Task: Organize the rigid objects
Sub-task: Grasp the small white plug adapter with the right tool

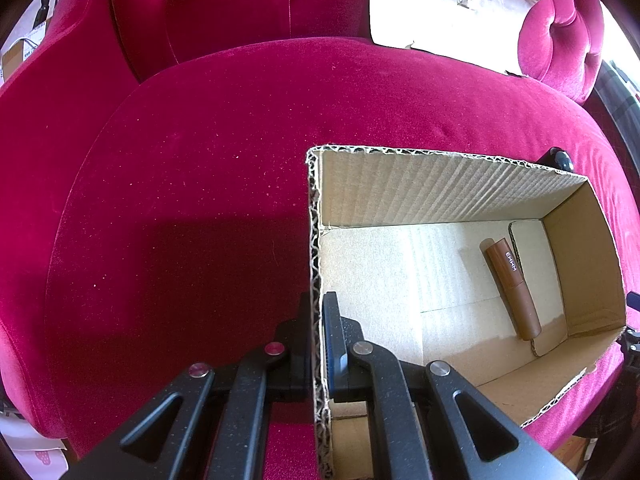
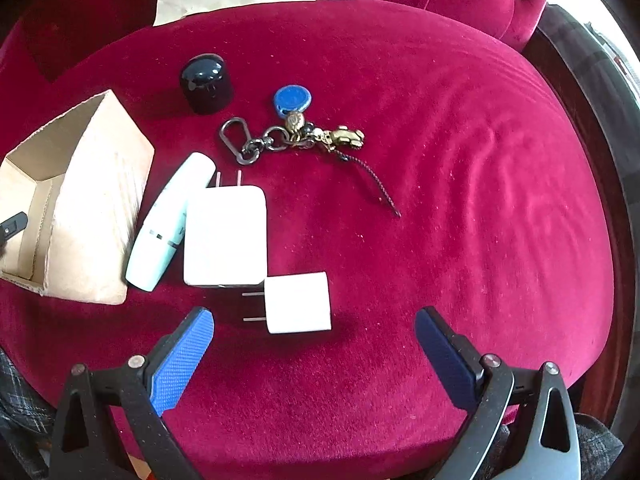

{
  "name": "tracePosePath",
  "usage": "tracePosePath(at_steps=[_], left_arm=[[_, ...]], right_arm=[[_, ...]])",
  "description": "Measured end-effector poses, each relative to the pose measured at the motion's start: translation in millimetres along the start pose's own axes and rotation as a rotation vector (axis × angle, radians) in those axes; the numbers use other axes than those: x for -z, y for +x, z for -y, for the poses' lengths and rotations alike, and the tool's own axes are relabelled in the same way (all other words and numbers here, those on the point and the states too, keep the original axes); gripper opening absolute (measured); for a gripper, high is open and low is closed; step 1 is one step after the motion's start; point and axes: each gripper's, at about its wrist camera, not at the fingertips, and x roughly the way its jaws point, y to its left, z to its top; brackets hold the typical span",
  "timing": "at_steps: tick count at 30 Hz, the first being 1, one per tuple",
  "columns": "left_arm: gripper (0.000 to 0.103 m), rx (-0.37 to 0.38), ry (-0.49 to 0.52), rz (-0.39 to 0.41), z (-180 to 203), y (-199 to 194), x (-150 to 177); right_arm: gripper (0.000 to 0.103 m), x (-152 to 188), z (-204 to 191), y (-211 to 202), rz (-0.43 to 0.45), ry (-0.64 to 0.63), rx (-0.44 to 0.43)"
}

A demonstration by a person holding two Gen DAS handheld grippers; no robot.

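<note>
Clamping the near wall of the cardboard box (image 1: 316, 280), the left gripper (image 1: 316, 332) is clenched; a brown lipstick tube (image 1: 512, 288) lies inside. On the red velvet cushion (image 2: 440, 200), the right gripper (image 2: 314, 344) hangs wide apart above a small white plug adapter (image 2: 298, 302).

Velvet cushion (image 2: 440, 160); corrugated cardboard box (image 1: 440, 196); glossy, probably plastic charger (image 2: 298, 302).

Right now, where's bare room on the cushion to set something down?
Free: the wide velvet right of the keychain and small charger. Crowded: between the box and keychain, around the white tube, large charger and black cap.
</note>
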Motion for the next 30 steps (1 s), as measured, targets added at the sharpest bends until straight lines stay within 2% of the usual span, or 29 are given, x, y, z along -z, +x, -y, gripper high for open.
tracePosePath(at_steps=[3,7,9,10,16,30], left_arm=[[0.005,0.001,0.000,0.000,0,0,0],[0.005,0.001,-0.001,0.000,-1,0,0],[0.005,0.001,-0.001,0.000,-1,0,0],[0.005,0.001,-0.001,0.000,-1,0,0],[0.005,0.001,0.000,0.000,-1,0,-1],[0.005,0.002,0.000,0.001,-1,-1,-2]], right_arm=[[0.099,-2,-4,2,-0.002,-0.005,-0.007],[0.085,-4,-7,2,0.003,-0.013,-0.025],[0.066,-4,-9,1,0.001,-0.017,-0.017],[0.047,-4,-10,2,-0.004,-0.015,-0.025],[0.047,-2,-18,-5,0.007,-0.034,-0.013],[0.047,-6,-7,-29,0.015,0.033,-0.011]])
